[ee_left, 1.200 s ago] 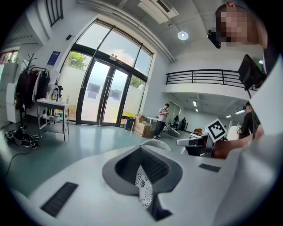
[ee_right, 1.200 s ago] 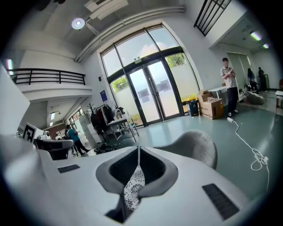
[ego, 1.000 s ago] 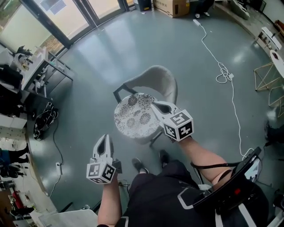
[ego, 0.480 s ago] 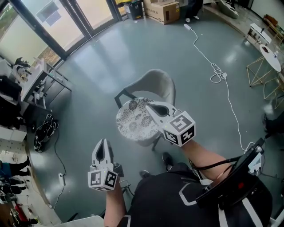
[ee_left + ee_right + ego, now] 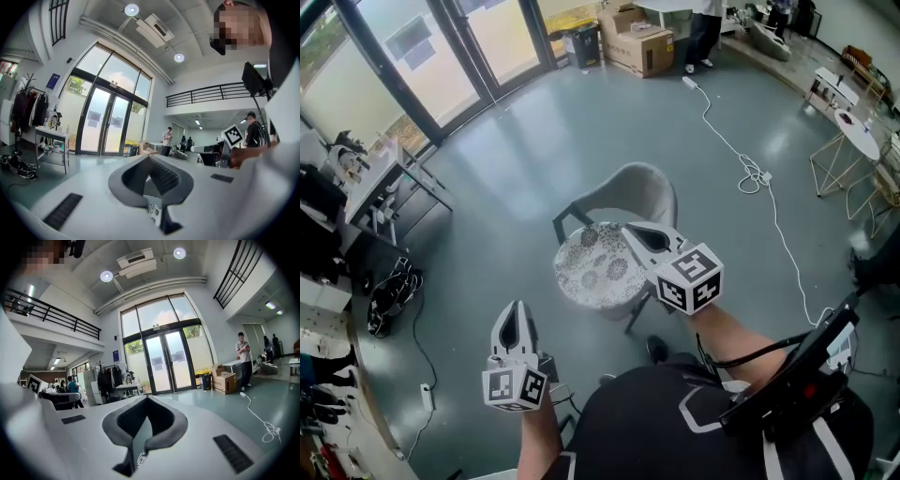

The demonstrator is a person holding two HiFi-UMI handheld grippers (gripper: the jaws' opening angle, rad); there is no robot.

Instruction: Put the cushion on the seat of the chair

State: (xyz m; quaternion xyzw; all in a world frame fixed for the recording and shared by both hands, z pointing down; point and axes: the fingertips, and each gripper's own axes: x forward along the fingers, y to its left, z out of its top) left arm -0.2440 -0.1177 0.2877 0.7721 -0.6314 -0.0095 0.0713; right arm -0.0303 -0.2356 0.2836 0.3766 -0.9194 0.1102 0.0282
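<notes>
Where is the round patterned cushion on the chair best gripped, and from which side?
Probably at its near rim, coming from the open front of the chair. The cushion is a disc lying flat, so only its edge fits between jaws, and the curved backrest closes off the far side.

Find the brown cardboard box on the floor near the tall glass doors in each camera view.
Head view: the brown cardboard box lies at the top edge, right of centre.
Left gripper view: the box is small, mid-picture, just above the jaws.
Right gripper view: the box is right of centre, beside a standing person.
Shared landmark: the tall glass doors.
</notes>
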